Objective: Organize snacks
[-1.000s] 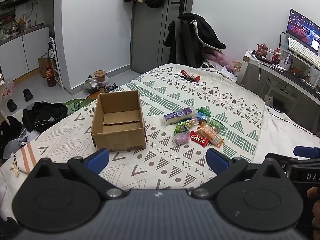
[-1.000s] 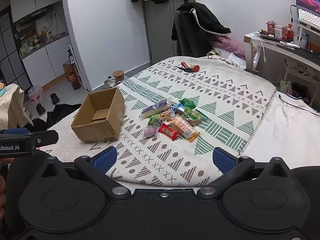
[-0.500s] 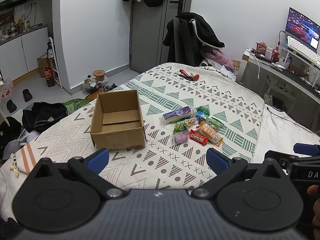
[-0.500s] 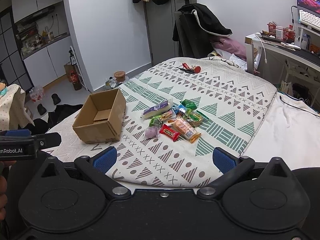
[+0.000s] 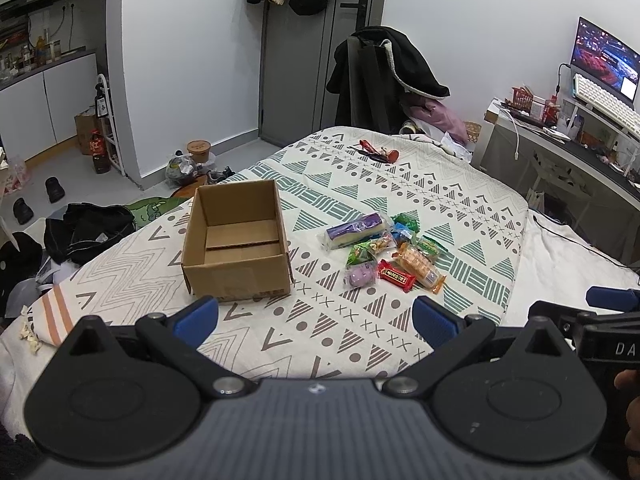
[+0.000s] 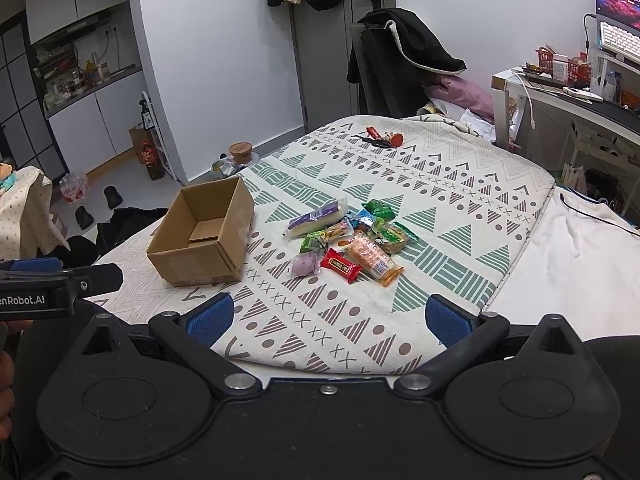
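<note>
An empty open cardboard box (image 5: 236, 242) (image 6: 204, 236) sits on the patterned bedspread (image 5: 360, 320). To its right lies a pile of wrapped snacks: a purple-and-white pack (image 5: 356, 230) (image 6: 318, 218), a red bar (image 5: 397, 276) (image 6: 341, 265), an orange pack (image 5: 420, 266) (image 6: 370, 258), a lilac pouch (image 5: 360, 276) and green packets (image 6: 378, 210). My left gripper (image 5: 316, 316) hovers open over the near part of the bed, short of the box and snacks. My right gripper (image 6: 326, 314) is open too, nearer the snacks' side, holding nothing.
A small red item and dark bits (image 5: 378, 154) lie at the bed's far end. A chair draped with a black coat (image 5: 384, 80) stands beyond. A desk with a keyboard and monitor (image 5: 600, 92) runs along the right. Clothes and shoes (image 5: 84, 226) litter the floor at left.
Both grippers have drifted slightly forward and upward over the bed. Their jaws stay open, and the box and snacks have not moved.
</note>
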The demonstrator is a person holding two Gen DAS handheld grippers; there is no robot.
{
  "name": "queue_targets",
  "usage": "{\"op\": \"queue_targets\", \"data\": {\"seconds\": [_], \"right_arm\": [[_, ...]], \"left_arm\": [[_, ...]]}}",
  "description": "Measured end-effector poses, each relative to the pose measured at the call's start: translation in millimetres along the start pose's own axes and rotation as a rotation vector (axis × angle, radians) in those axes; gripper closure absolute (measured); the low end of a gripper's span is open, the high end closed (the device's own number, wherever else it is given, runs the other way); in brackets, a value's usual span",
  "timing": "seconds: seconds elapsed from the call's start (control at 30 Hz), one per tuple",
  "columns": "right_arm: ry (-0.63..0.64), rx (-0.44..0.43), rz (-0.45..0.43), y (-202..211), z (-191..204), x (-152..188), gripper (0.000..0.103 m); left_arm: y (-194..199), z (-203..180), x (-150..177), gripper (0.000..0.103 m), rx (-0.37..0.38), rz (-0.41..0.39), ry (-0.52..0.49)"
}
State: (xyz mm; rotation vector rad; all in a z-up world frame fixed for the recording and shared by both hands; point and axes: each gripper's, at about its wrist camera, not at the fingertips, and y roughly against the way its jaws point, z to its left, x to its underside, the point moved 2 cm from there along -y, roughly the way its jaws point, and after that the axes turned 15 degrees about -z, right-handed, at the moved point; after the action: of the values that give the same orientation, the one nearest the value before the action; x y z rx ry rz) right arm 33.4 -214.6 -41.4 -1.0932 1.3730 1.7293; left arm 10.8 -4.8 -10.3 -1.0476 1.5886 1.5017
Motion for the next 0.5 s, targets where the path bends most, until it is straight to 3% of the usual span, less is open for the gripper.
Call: {"op": "queue_targets", "data": {"seconds": [0.5], "right_arm": [[-0.002, 0.001, -0.004, -0.1, 1.4, -0.8, 0.000]], "left_arm": [[0.5, 0.1, -0.2, 0.000, 0.003, 0.000, -0.001]]}}
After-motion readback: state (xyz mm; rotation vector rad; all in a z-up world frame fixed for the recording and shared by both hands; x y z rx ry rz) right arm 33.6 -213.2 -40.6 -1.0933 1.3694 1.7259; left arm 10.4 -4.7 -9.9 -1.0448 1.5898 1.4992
